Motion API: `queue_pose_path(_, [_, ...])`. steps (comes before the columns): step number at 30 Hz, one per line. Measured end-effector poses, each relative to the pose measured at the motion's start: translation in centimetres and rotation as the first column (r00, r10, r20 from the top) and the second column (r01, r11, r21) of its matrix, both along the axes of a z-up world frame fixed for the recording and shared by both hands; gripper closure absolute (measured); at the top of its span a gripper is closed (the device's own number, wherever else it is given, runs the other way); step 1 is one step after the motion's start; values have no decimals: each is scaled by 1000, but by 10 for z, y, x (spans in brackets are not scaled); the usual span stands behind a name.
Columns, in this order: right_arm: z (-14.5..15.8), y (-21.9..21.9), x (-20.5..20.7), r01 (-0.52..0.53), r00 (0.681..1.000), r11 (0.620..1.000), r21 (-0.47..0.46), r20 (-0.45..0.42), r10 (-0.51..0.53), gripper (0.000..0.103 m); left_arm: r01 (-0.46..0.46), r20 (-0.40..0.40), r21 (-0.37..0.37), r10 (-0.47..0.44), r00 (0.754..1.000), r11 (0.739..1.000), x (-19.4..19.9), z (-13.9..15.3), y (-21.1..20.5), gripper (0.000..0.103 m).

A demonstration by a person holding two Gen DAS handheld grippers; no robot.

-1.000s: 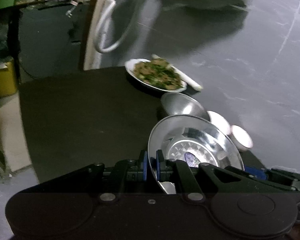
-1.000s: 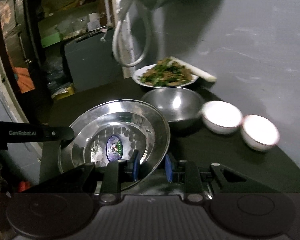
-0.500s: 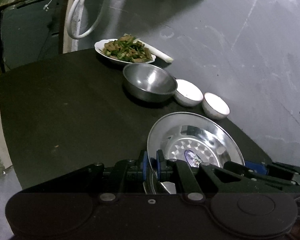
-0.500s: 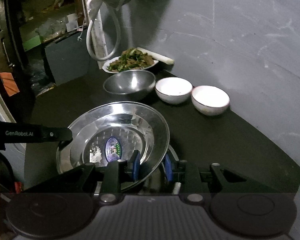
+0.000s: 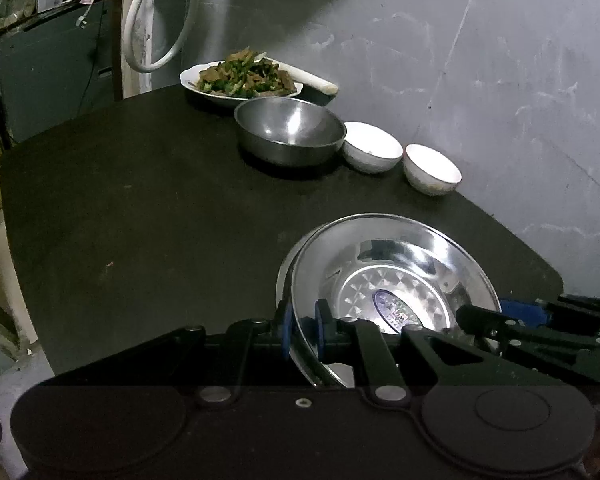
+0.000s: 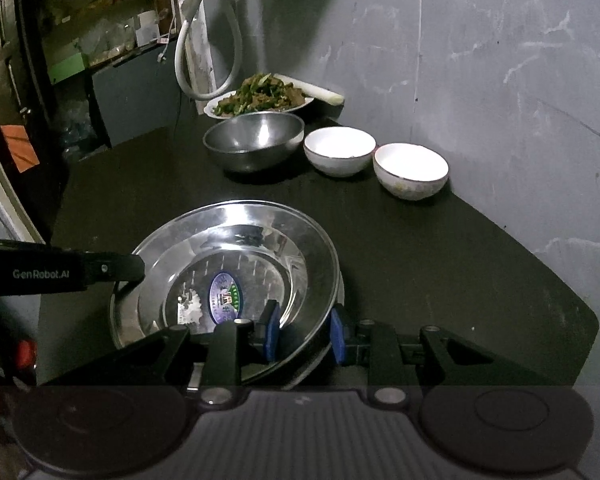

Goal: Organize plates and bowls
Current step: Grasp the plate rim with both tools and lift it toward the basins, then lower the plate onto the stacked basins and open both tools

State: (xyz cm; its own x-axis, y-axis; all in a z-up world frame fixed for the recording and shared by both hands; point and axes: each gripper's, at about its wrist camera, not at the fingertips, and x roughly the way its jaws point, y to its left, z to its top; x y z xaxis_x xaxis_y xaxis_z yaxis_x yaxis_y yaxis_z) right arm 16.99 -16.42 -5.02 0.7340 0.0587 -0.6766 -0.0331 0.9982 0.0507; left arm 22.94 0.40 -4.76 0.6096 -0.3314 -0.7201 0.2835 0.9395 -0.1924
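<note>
Left wrist view showed the left gripper (image 5: 301, 327) angled down over the black table (image 5: 140, 208), its blue pads astride the near rim of the steel plates (image 5: 384, 276); its jaws had just been opening slightly, rim between them. The right gripper (image 6: 303, 333) pointed down likewise, clamped on the opposite rim. Beyond stood a steel bowl (image 6: 254, 140) and two white bowls (image 6: 339, 150).

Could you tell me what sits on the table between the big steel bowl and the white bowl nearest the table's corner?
Another white bowl sits between the steel bowl and the corner white bowl; both wrist views show this row along the wall.
</note>
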Motion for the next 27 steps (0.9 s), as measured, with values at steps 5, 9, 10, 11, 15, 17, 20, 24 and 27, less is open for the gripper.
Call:
queue_pose_path(5, [-2, 1, -4, -11, 1000, 1000, -25, 4, 11, 73, 8, 13, 24, -8, 1000, 1000, -2, -1, -5, 90])
queue_pose_path(9, [-3, 0, -5, -12, 1000, 1000, -29, 3, 12, 72, 7, 13, 32, -7, 1000, 999, -3, -1, -6, 90])
queue_pose_path(10, [-3, 1, -5, -12, 1000, 999, -31, 3, 12, 72, 6, 14, 34, -7, 1000, 999, -3, -1, -6, 90])
queue_pose_path(11, [-3, 2, -4, -13, 1000, 999, -34, 3, 13, 72, 7, 15, 36, -7, 1000, 999, -4, -1, -6, 90])
queue_pose_path(15, [-3, 7, -5, -30, 999, 997, -69, 7, 31, 68, 35, 44, 52, -38, 998, 998, -5, 1, -13, 90])
queue_pose_path(17, [-3, 10, -4, -42, 999, 996, -75, 8, 43, 68, 40, 51, 73, -44, 998, 997, -7, 1, -16, 90])
queue_pose_path(20, [-4, 13, -3, -57, 998, 995, -81, 11, 58, 68, 23, 44, 58, -26, 999, 998, -7, 1, -13, 89])
queue_pose_path(24, [-7, 17, -3, -77, 997, 992, -100, 12, 78, 61, -10, 37, 40, 9, 999, 999, -7, 2, -6, 86])
queue_pose_path(27, [-8, 19, -3, -84, 996, 991, -103, 11, 86, 55, -29, 37, 30, 28, 999, 999, -5, 4, -2, 79])
